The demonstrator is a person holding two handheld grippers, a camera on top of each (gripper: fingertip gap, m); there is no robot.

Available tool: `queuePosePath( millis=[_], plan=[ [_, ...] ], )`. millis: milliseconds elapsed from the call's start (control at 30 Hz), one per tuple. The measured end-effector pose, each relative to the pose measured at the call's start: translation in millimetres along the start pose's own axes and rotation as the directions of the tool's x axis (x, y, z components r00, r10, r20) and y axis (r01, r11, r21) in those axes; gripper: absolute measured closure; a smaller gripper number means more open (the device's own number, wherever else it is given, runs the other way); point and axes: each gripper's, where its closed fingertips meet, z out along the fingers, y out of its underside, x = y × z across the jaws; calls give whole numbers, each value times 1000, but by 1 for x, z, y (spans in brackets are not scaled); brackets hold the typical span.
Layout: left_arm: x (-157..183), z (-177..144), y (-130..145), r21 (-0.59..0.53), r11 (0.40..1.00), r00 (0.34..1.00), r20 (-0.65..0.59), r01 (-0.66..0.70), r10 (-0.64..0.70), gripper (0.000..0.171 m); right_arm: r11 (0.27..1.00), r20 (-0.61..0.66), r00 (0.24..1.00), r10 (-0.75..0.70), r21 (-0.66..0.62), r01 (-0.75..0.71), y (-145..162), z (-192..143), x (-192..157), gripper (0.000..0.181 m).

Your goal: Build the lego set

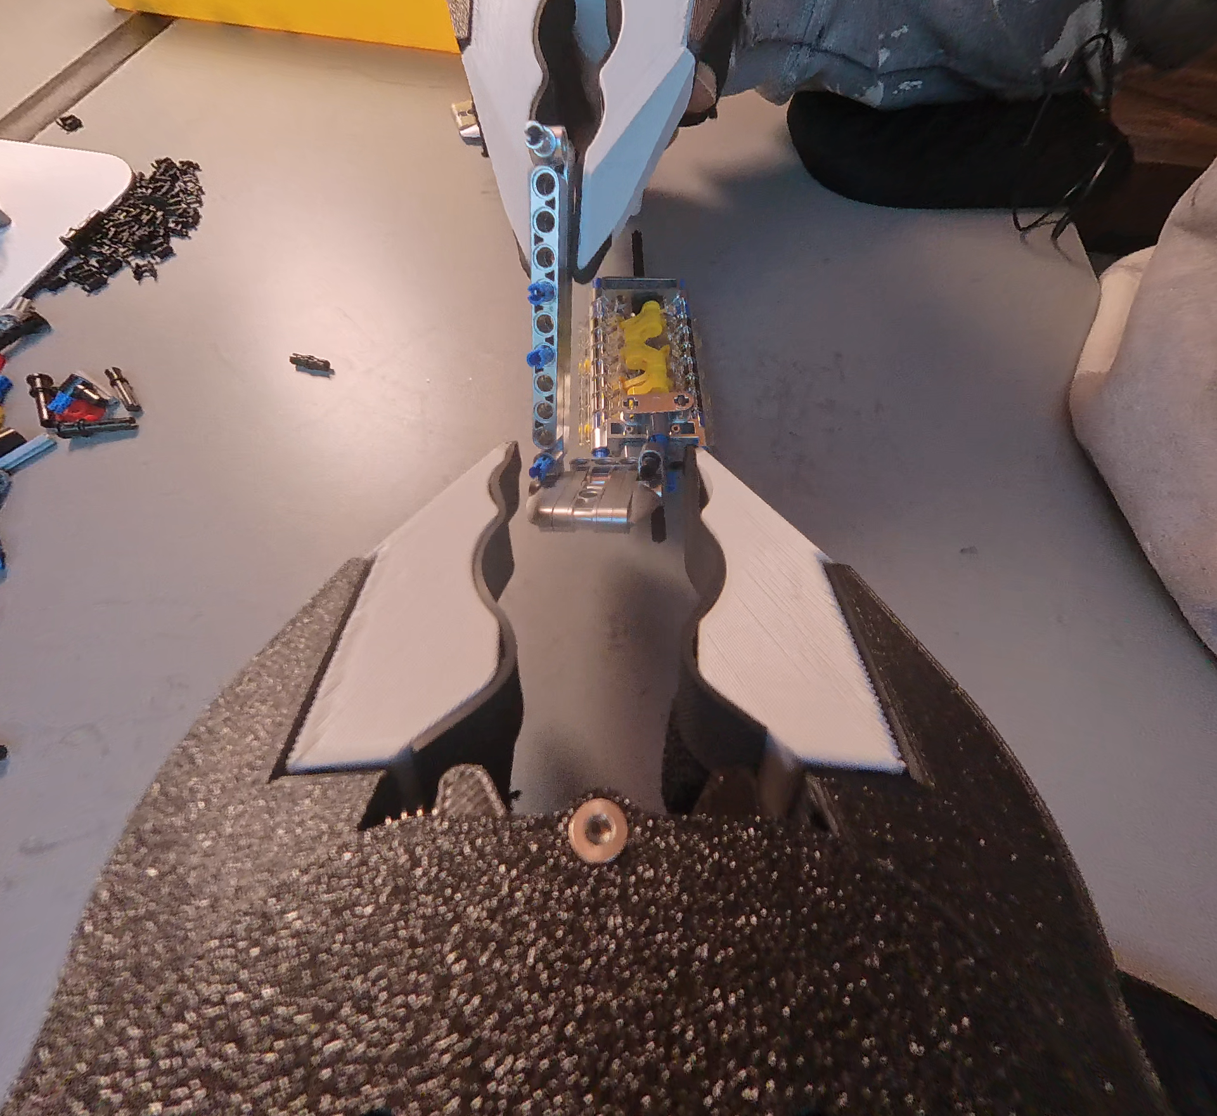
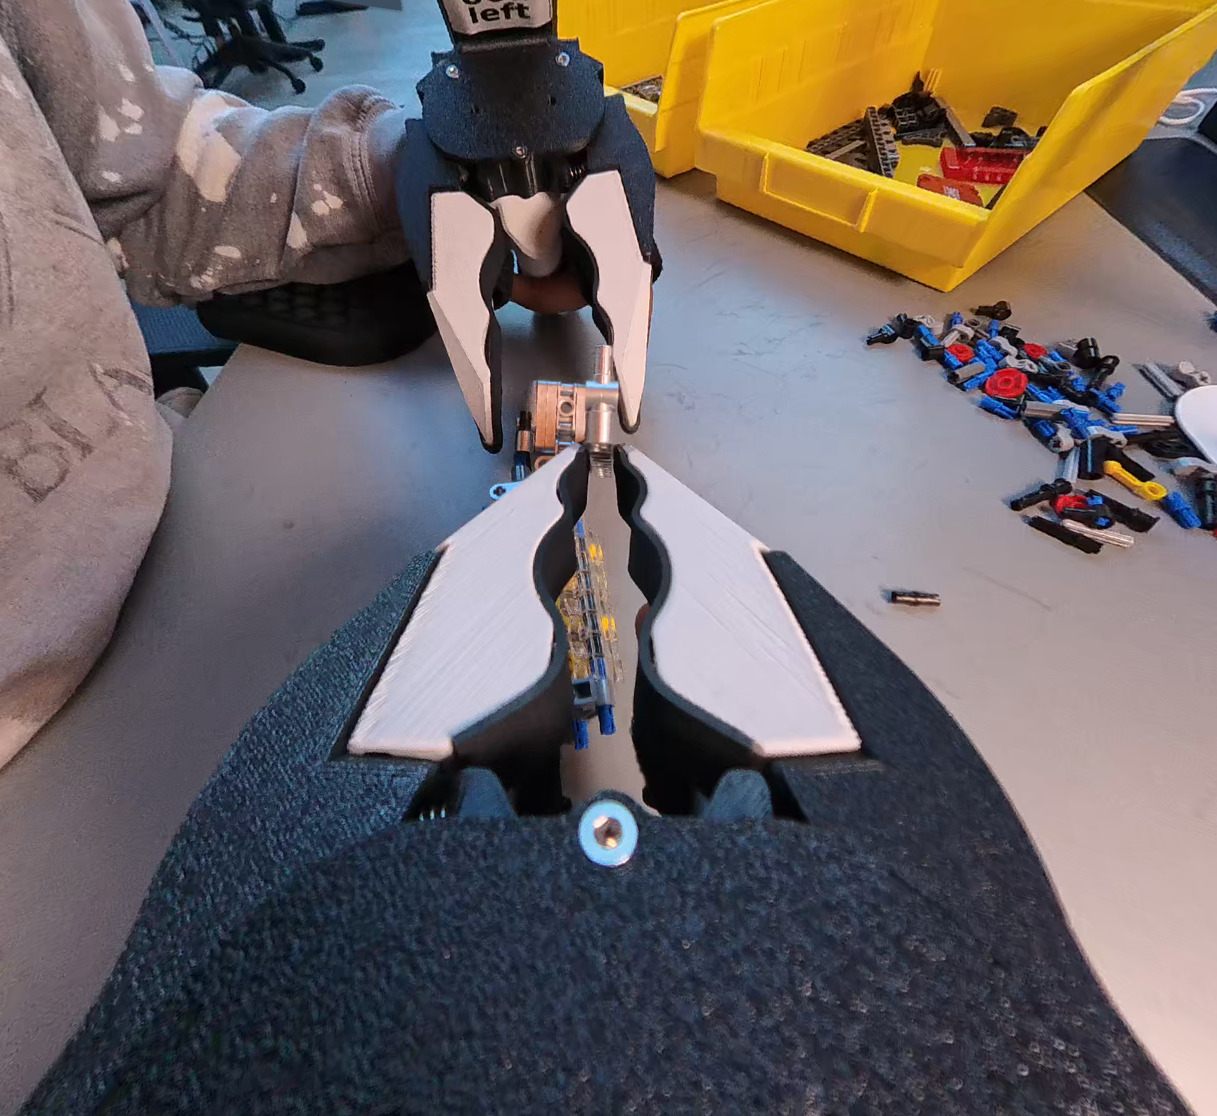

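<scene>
A small brick engine assembly (image 1: 652,360) with yellow pistons and clear cylinders lies on the grey table (image 1: 856,392). My left gripper (image 1: 609,458) straddles its grey near end, with both fingers against its sides. My right gripper (image 1: 556,267) comes in from the far side. It is shut on a long grey beam (image 1: 546,327) with blue pins, held on edge along the assembly's left side. In the right wrist view my right gripper (image 2: 599,458) pinches a narrow grey part at its tips. The left gripper (image 2: 560,435) faces it around the assembly's grey end (image 2: 560,409).
Yellow bins (image 2: 922,162) with dark and red parts stand at the back of the table. A pile of mixed small parts (image 2: 1054,399) and a lone black pin (image 2: 915,598) lie to the right. A heap of black pins (image 1: 132,221) lies left. A person's sleeve (image 2: 230,195) rests behind. One gripper's finger ends stand about 6 cm off the other's.
</scene>
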Motion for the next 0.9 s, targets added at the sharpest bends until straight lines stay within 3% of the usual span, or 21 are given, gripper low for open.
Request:
queuePosePath(
  millis=[400,567,667,800,900],
  plan=[
    [-8,-14,6,1,998,998,8,68,-68,130,999,-15,1000,19,39,-18,-6,-3,4,174],
    [-18,-14,6,22,969,970,-2,244,-244,130,999,-29,1000,6,51,-5,-9,-4,5,174],
    [-25,-17,-3,93,909,913,-48,407,-405,129,997,-40,999,8,77,-5,-15,-3,8,174],
    [-45,-22,-16,217,749,779,-126,626,-615,129,985,-67,997,43,171,-31,-35,-8,18,181],
    [-50,-21,-13,223,678,711,-147,701,-687,128,985,-96,995,35,169,-19,-41,-9,23,181]
  ],
)
